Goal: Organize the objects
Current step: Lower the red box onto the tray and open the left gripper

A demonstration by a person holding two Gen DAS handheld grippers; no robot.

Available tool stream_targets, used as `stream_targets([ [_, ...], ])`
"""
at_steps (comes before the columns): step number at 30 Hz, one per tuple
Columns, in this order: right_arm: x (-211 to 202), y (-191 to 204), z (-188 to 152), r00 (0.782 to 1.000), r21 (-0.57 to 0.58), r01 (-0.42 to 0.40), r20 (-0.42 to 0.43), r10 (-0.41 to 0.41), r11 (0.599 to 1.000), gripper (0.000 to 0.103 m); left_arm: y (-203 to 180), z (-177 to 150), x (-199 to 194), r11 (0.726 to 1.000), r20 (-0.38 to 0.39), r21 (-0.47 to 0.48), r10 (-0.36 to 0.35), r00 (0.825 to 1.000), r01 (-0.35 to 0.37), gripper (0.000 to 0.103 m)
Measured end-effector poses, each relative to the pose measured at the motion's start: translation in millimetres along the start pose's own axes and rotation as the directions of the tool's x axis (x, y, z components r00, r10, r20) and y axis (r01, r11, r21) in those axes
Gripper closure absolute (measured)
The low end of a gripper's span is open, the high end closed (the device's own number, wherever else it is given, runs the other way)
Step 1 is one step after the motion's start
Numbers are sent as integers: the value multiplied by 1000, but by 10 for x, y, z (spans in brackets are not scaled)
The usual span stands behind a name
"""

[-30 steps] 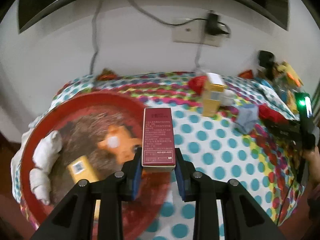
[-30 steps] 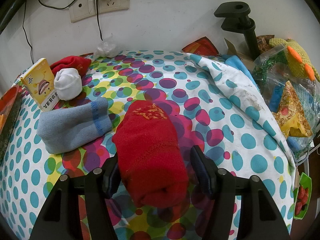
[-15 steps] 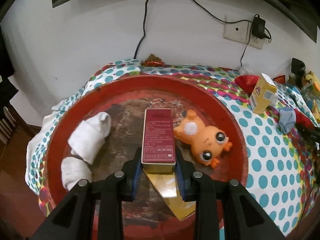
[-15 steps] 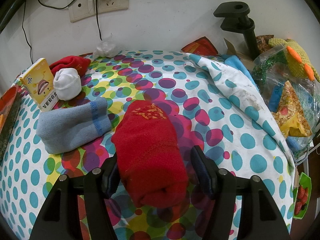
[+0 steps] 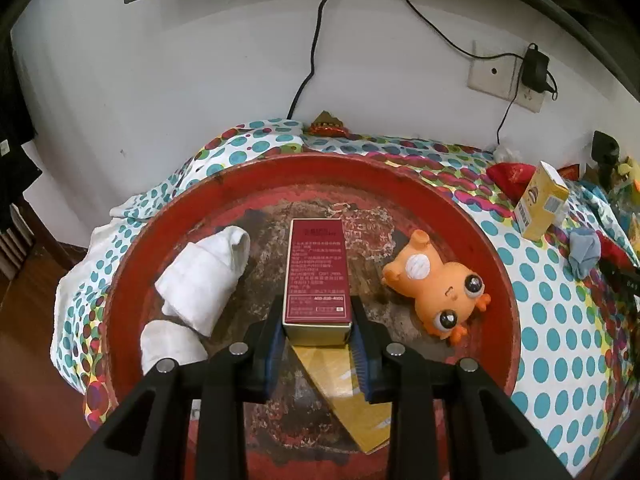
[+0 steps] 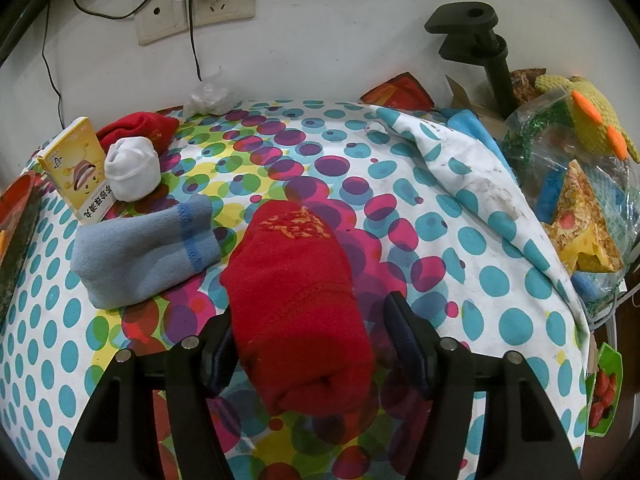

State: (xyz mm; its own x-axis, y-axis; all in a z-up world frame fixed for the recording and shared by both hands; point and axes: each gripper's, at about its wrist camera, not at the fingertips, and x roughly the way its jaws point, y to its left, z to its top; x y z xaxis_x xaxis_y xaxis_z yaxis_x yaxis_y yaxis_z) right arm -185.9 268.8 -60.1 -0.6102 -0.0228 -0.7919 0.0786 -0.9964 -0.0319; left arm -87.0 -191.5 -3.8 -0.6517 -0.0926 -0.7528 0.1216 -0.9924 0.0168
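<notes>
Your left gripper [image 5: 317, 334] is clamped on the maroon box [image 5: 316, 274], long axis toward 12 o'clock, over the red tray [image 5: 496, 264]. Your right gripper [image 6: 310, 350] has just been widening its jaws around the red sock [image 6: 296, 300].

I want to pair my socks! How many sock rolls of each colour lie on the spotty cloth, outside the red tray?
Red socks: 2
Blue sock: 1
White sock: 1
Total: 4
</notes>
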Motion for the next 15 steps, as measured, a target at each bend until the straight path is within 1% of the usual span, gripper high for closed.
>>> stream_targets([
  [7,-3,-4,8,1000,0,0,-1,0,1000,38,56,76,77,999,-17,-32,1,1000,-2,73],
  [12,-6,-5,16,1000,0,0,-1,0,1000,37,137,83,109,996,-20,-87,-21,1000,19,72],
  [14,-6,-3,20,1000,1,0,-1,0,1000,36,135,78,113,996,-23,-87,-16,1000,14,70],
  [15,-10,-10,19,1000,1,-1,-1,1,1000,36,124,77,118,997,-27,-79,-3,1000,1,65],
])
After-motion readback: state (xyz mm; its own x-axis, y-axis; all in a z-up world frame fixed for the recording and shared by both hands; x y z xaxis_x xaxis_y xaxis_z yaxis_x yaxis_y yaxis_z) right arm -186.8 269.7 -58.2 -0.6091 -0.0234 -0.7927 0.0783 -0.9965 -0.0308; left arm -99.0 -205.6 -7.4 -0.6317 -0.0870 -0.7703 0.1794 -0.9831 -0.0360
